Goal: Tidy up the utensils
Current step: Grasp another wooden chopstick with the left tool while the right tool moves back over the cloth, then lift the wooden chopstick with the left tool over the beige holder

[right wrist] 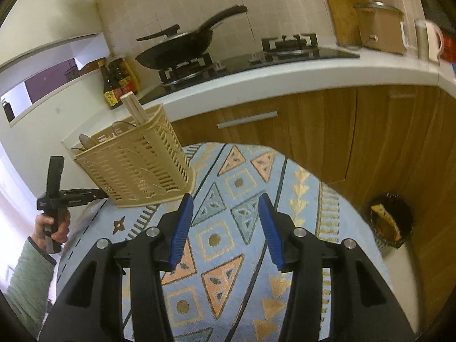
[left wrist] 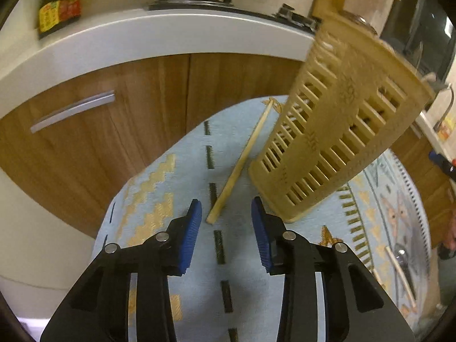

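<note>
A pale wooden chopstick (left wrist: pixel 242 159) lies on the blue patterned tablecloth (left wrist: pixel 176 199). Its near end sits just ahead of my left gripper (left wrist: pixel 226 202), whose blue pads stand apart and touch nothing. Right of the chopstick stands a beige slotted utensil basket (left wrist: pixel 342 128). In the right wrist view the basket (right wrist: pixel 136 168) holds upright chopsticks (right wrist: pixel 134 108) and spoons (right wrist: pixel 85 142). My right gripper (right wrist: pixel 225 196) hovers open over the cloth, right of the basket, with nothing between its fingers. A metal spoon (left wrist: pixel 400 255) and another chopstick (left wrist: pixel 399 273) lie far right.
A person's hand (right wrist: pixel 52 225) in a green sleeve grips the left tool's handle behind the basket. A wooden cabinet (right wrist: pixel 313 142) and white counter (right wrist: pixel 256 82) with stove and wok (right wrist: pixel 176 48) lie beyond the table. A black bin (right wrist: pixel 390 219) stands on the floor at right.
</note>
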### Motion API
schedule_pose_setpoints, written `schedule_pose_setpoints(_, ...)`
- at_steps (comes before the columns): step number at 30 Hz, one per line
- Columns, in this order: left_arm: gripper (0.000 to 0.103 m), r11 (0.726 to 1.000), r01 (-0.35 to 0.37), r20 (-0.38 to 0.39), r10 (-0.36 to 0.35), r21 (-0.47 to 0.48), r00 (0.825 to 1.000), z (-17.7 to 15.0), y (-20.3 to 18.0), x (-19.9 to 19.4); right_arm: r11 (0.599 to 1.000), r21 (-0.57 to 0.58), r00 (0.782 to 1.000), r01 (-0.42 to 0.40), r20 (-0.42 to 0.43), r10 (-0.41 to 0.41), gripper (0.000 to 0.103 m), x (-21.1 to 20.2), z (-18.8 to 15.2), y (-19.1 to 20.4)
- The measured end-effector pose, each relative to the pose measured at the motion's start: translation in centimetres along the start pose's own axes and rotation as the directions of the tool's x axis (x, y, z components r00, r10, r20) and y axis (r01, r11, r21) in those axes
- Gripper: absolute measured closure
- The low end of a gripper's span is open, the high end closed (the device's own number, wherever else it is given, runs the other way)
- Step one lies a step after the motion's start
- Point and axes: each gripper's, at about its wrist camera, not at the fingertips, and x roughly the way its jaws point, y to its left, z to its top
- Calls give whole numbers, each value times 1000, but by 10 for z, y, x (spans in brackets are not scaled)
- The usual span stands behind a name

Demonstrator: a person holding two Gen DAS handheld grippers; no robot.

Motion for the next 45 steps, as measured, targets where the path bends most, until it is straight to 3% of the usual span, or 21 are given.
schedule_pose_setpoints(2, 71, 998, -45, -5, 45, 31, 999, 3, -7, 6, 1000, 5, 1000, 5, 0, -5, 59, 0, -1, -3)
schedule_pose_setpoints(3, 78, 995, -82, -12, 83, 51, 996, 4, -13, 9, 1000, 6, 1000, 6, 1, -6, 59, -1, -1, -4)
schedule_pose_setpoints(4, 92, 990, -128, -13, 129, 56, 992, 5, -16, 11, 1000, 12, 1000, 7, 3, -7, 59, -3, -2, -5)
schedule_pose_setpoints(5, 94, 986, -155, -19, 156, 54, 988, 5, -18, 11, 1000, 17, 1000, 6, 5, -7, 59, -4, -2, -7)
schedule_pose_setpoints(9, 99, 977, -206, -10, 206, -61, 979, -8, -15, -3, 999, 49, 1000, -6, 23, 5, 59, -13, -4, -13)
schedule_pose_setpoints(13, 99, 954, -152, 6, 159, -258, 987, -54, -13, -42, 998, 66, 999, -24, 41, 21, 59, -23, -9, -18)
schedule_pose_setpoints(17, 99, 928, -156, -11, 162, -339, 987, -114, -41, -80, 996, 85, 999, -42, 38, 39, 59, -29, -17, -21)
schedule_pose_setpoints(22, 99, 905, -128, -38, 123, -406, 992, -161, -81, -97, 991, 117, 998, -68, 16, 67, 59, -27, -28, -22)
schedule_pose_setpoints(25, 97, 929, -107, -60, 92, -355, 994, -160, -96, -94, 988, 130, 996, -85, -4, 86, 59, -25, -33, -18)
schedule_pose_setpoints(28, 87, 942, -88, -28, 84, -323, 996, -141, -91, -99, 987, 125, 995, -98, -18, 101, 58, -26, -35, -11)
schedule_pose_setpoints(30, 86, 950, -90, -22, 87, -300, 996, -122, -84, -97, 988, 119, 994, -103, -16, 105, 56, -29, -35, -7)
schedule_pose_setpoints(33, 86, 959, -107, -85, 88, -262, 993, -97, -77, -76, 986, 118, 993, -116, -9, 118, 54, -33, -35, -1)
schedule_pose_setpoints(38, 88, 962, -210, -199, 175, -174, 964, -80, -78, -42, 987, 103, 991, -127, -24, 130, 53, -34, -38, 8)
schedule_pose_setpoints(39, 89, 962, -229, -201, 198, -146, 959, -77, -83, -41, 987, 94, 991, -128, -29, 131, 53, -33, -38, 10)
schedule_pose_setpoints(40, 98, 960, -253, -202, 227, -117, 953, -77, -88, -40, 988, 89, 991, -125, -30, 128, 53, -33, -39, 11)
schedule_pose_setpoints(43, 100, 941, -333, -174, 321, -49, 931, -80, -104, -39, 990, 82, 992, -117, -33, 120, 53, -29, -39, 12)
schedule_pose_setpoints(45, 100, 944, -324, -140, 314, -61, 939, -82, -108, -42, 989, 88, 991, -122, -35, 126, 53, -26, -37, 12)
